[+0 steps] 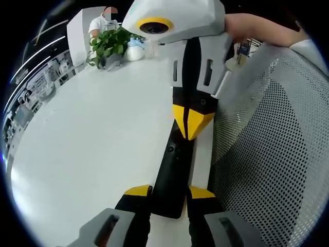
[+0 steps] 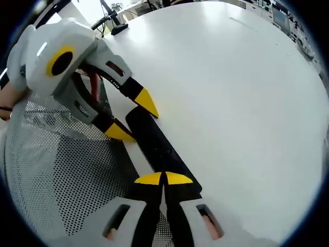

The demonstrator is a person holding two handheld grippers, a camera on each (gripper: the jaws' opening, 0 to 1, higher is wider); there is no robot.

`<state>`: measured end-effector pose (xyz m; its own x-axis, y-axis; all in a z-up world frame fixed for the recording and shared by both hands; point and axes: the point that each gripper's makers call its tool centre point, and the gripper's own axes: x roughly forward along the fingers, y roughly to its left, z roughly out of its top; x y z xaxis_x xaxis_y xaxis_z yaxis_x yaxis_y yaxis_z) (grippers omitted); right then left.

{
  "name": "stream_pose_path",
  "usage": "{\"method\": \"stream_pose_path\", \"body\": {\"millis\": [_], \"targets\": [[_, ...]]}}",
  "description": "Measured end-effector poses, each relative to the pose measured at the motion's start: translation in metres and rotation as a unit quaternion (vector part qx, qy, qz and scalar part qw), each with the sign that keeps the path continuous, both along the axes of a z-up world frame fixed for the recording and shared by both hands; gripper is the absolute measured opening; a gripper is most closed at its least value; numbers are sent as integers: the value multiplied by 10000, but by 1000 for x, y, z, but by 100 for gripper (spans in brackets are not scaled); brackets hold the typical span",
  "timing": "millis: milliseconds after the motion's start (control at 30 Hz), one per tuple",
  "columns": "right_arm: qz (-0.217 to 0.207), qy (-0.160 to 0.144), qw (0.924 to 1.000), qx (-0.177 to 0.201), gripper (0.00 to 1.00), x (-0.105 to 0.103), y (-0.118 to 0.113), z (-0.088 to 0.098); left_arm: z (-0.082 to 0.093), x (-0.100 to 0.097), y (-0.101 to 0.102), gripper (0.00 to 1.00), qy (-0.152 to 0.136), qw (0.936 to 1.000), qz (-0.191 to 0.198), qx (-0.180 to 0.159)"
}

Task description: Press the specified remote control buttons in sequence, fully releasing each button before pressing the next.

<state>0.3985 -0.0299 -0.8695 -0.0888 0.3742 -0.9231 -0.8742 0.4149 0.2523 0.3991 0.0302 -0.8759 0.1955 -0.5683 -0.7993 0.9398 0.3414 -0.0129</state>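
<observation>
Yellow-tipped jaws of the left gripper [image 1: 169,194] rise nearest in the left gripper view, standing apart on either side of the near end of a slim black plastic remote control [image 1: 174,175]. Whether the pads actually bear on its edges cannot be told — they appear to bracket it closely.

Position of the remote: flat on the white tabletop [image 1: 92,134], lying lengthwise along the edge of a grey perforated mesh surface [image 1: 267,154], which may be a chair back or a tray; its nature is not clear.

The right gripper [image 1: 191,123] enters the same view from above, jaws drawn together to a single yellow point resting on or just over the upper face of the remote. In the right gripper view the right gripper [image 2: 163,179] shows the same closed tips at one end of the remote [image 2: 154,141], holding nothing, while the left gripper [image 2: 134,117] straddles the far end with jaws parted.

Handling assessment: the remote looks light, rigid and smooth-cased, likely to slide or pivot on the slick tabletop under an off-centre press. Best restraint is across its narrow long edges near one end, clear of the buttons — as the left gripper is placed. Buttons are too small to identify individually.

Background: a green potted plant [image 1: 109,45] at the table's far side.
</observation>
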Motion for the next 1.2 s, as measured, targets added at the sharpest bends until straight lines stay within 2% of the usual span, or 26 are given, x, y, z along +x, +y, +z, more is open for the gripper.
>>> {"method": "stream_pose_path", "body": {"millis": [433, 633, 1200], "targets": [[246, -168, 9996, -3, 0, 1, -1, 0, 0, 0, -1, 26, -11, 10000, -2, -18], [421, -382, 9984, -11, 0, 5, -1, 1, 0, 0, -1, 26, -7, 10000, -5, -18], [477, -524, 9975, -58, 0, 8, -1, 0, 0, 0, -1, 26, 5, 10000, -16, 23]]}}
